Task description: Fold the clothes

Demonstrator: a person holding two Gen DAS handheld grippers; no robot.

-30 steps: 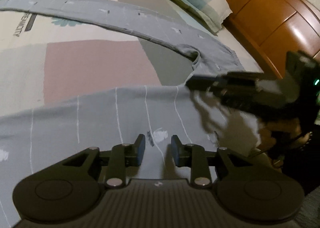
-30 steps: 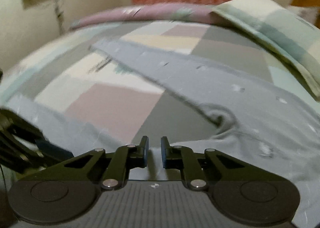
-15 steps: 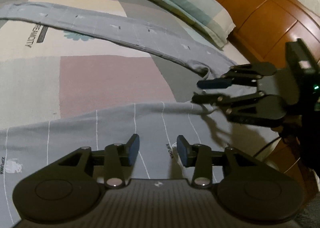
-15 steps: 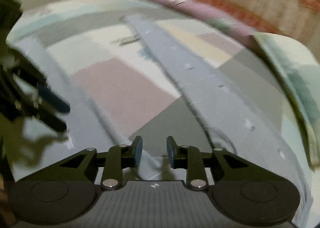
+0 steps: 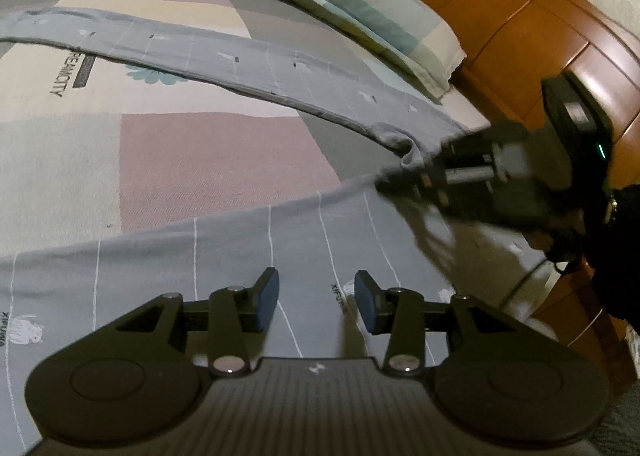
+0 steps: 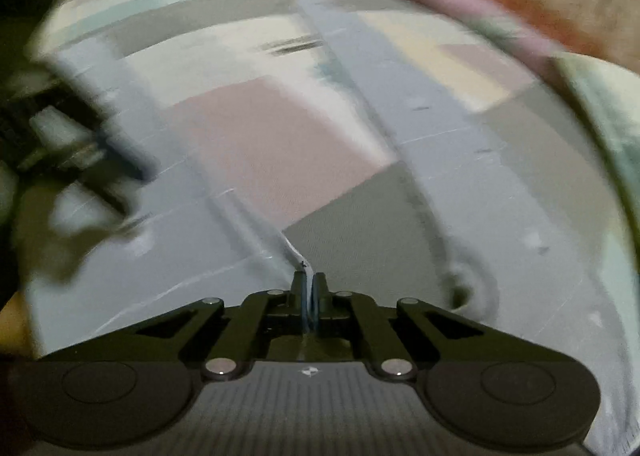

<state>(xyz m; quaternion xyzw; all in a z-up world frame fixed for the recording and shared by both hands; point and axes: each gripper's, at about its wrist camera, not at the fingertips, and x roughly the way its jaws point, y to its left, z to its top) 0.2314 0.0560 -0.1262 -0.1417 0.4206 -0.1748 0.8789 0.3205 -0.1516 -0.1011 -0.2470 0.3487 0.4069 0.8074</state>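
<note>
Your left tool (image 5: 316,298) hovers over the near leg of the grey trousers (image 5: 224,252), jaws spread wide with nothing between them. Your right tool (image 6: 308,288) is closed tight on a thin fold of the trousers' edge, near the crotch where the two legs meet; from the left wrist view it (image 5: 404,176) shows blurred at that same point, so the grip is confirmed only from its own camera.

Edges and room: the trousers lie on the bed (image 5: 192,160), legs splayed apart, a broad patch of patchwork bedcover bare between them. The far leg runs toward the pillow (image 5: 360,12) and stops just short of it. The wooden headboard (image 5: 520,36) stands close on your right, hard by the waist end of the garment.

Garment condition: grey cloth, thin white lines, small printed motifs. The near leg lies mostly flat; the crotch is puckered into a small curl (image 5: 408,148). The right wrist view is smeared, so finer creasing cannot be told
</note>
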